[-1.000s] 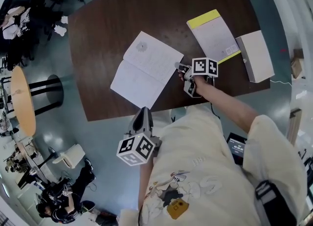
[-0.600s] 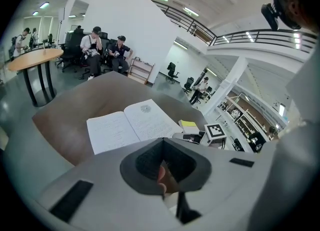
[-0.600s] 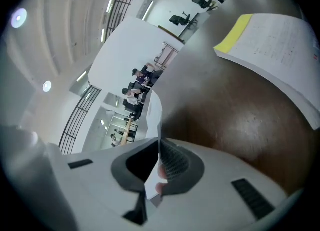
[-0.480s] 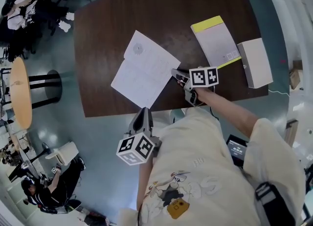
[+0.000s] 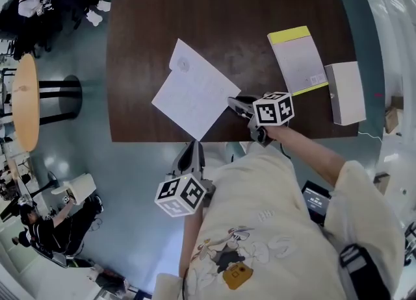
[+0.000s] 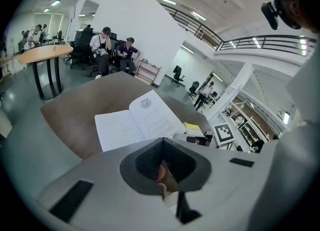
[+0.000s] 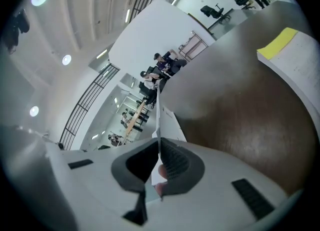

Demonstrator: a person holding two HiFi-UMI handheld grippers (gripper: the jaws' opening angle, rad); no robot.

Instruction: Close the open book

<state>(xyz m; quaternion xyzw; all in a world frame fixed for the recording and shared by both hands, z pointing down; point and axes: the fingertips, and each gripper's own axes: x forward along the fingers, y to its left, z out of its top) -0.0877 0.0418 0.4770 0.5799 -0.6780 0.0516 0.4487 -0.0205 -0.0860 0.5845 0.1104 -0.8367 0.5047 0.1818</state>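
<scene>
The open book point(image 5: 195, 89) lies near the front edge of the dark brown surface point(image 5: 143, 26). It looks thin, light and floppy, its leaves likelier to bend or crease than to resist, so the outer edge of the right-hand leaf seems the sensible hold. The right gripper point(image 5: 235, 102) is clamped on that edge, the sheet edge-on between its jaws. The left gripper point(image 5: 191, 146) hangs off the surface, jaws together and empty. A yellow-edged notebook point(image 5: 298, 58) and a white box point(image 5: 348, 92) lie further right. Beyond are a round wooden table point(image 5: 26, 100) and seated people.
</scene>
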